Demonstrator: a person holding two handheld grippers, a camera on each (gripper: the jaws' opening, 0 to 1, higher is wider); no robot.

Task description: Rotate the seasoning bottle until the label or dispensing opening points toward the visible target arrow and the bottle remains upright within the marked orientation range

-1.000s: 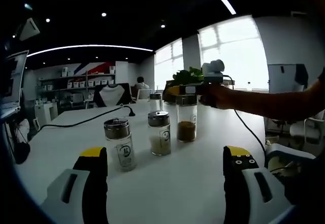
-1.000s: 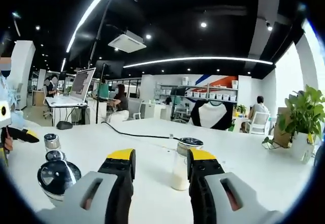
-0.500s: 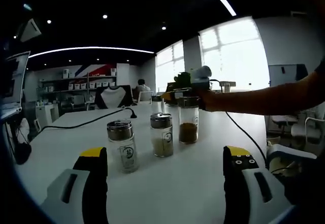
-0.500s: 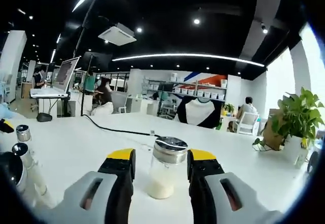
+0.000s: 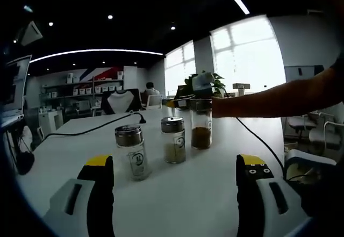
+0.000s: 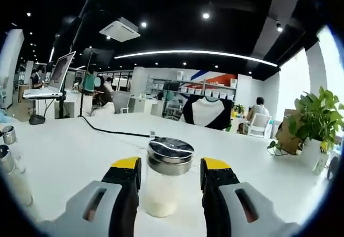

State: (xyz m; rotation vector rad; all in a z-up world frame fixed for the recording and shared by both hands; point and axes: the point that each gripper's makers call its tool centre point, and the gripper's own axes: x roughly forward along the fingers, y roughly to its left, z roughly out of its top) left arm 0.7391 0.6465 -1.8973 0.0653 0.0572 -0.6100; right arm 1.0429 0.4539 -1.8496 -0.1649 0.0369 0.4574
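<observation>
While my right gripper brackets the upright white-powder bottle, jaws open, contact unclear, label hidden, my left gripper gapes wide, empty, three bottles ahead on the table, arrow unseen.

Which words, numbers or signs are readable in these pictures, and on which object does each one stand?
No text can be read.
Nearest seasoning bottle: dark round mark on its label, too blurred.
Middle bottle: small label mark, too blurred.
Brown-filled bottle: mark too small.
White-filled bottle between the right tongs: no label showing.
</observation>
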